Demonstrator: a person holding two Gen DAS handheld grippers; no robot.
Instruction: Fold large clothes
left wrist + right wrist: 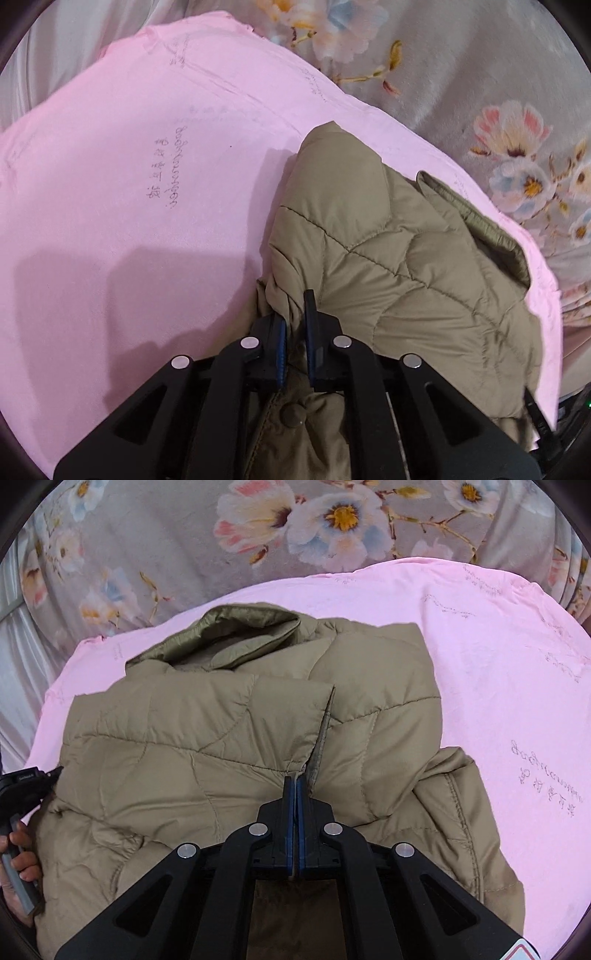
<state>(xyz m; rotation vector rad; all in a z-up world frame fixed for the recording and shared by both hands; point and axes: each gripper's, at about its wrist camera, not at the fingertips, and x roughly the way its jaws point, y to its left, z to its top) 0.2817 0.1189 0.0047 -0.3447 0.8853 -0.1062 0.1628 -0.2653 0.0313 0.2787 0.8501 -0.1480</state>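
An olive quilted puffer jacket (388, 240) lies on a pink sheet (110, 166). My left gripper (297, 314) is shut on a bunched fold of the jacket near a snap button (293, 415), with fabric squeezed between its blue pads. In the right wrist view the jacket (184, 738) lies spread out, its collar (236, 635) at the far side. My right gripper (294, 786) is shut on a thin edge of the front flap by the opening seam. A hand (18, 849) holding the other tool shows at the left edge.
The pink sheet (498, 664) covers the work surface and bears faint printed writing. Around it lies a grey floral blanket (147, 535), which also shows in the left wrist view (480, 74). Bare pink sheet stretches to the left of the jacket in the left wrist view.
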